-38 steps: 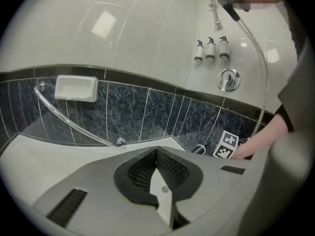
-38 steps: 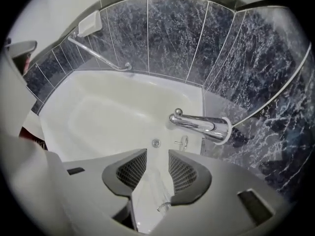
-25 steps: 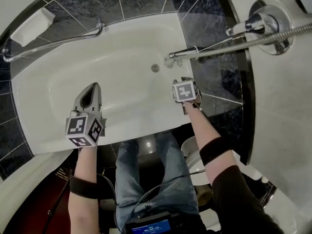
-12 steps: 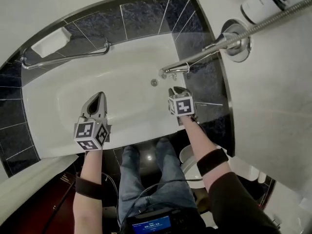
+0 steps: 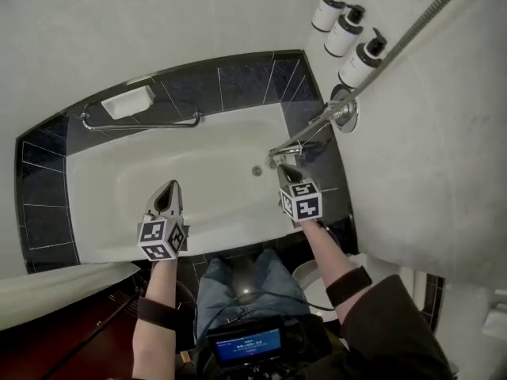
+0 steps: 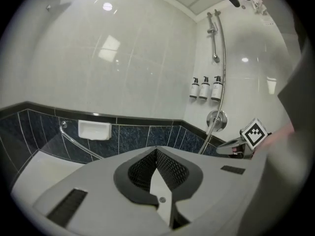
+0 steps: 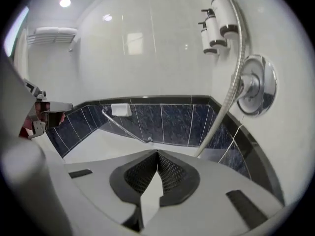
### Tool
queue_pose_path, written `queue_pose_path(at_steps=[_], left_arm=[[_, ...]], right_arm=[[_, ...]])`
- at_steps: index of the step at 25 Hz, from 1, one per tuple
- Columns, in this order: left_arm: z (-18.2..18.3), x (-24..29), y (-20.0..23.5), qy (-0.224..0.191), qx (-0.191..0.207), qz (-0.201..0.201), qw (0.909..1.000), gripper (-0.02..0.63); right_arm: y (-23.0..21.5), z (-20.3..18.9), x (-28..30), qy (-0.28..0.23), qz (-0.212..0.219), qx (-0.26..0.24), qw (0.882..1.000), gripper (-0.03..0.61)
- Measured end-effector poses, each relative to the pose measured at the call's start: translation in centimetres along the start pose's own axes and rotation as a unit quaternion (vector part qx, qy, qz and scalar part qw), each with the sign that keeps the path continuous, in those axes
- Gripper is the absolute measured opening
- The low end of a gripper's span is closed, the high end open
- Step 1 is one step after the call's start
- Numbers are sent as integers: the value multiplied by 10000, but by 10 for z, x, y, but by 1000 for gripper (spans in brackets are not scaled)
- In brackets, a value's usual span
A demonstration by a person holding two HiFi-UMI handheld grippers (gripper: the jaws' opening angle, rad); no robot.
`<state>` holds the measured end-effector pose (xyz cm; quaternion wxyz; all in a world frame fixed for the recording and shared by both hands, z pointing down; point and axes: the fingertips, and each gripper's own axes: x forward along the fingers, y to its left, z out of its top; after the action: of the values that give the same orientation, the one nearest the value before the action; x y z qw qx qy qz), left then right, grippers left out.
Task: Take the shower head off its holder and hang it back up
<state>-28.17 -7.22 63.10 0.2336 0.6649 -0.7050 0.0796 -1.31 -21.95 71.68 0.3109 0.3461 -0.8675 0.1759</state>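
Observation:
A metal shower hose [image 5: 404, 38] climbs from the round chrome wall valve [image 5: 342, 111] to the picture's top right. In the left gripper view the hose [image 6: 224, 58] runs up beside a wall rail [image 6: 213, 36]. I cannot pick out the shower head for sure. My left gripper [image 5: 168, 187] hovers over the tub, shut and empty [image 6: 156, 151]. My right gripper [image 5: 287, 169] hangs just below the tub spout [image 5: 289, 145], beside the hose [image 7: 231, 92]. Its jaws have just been closing and the pads now meet on nothing [image 7: 157, 155].
The white bathtub [image 5: 95, 212] sits in dark tile, with a grab bar [image 5: 142, 123] and a soap dish [image 5: 128, 101] at its far side. Three pump bottles [image 5: 348, 30] hang on the wall above the valve. Folded towels [image 7: 51, 33] lie on a high shelf.
Both grippers have come up from the tub and the head view has tilted upward, bringing the bottles and more of the hose into view. The right gripper stays close to the spout.

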Motion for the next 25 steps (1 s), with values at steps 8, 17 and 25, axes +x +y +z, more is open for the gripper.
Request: queue_pose_path(at_steps=[8, 17, 25], left_arm=[[56, -61, 11, -396, 15, 250, 9989, 0], [85, -89, 21, -622, 209, 328, 9973, 0], [85, -95, 21, -631, 239, 413, 9969, 0]], right_arm=[[3, 77, -84, -1036, -22, 27, 9946, 22], [-11, 95, -121, -1433, -242, 122, 9893, 22], [-22, 87, -125, -1401, -283, 121, 9897, 23]])
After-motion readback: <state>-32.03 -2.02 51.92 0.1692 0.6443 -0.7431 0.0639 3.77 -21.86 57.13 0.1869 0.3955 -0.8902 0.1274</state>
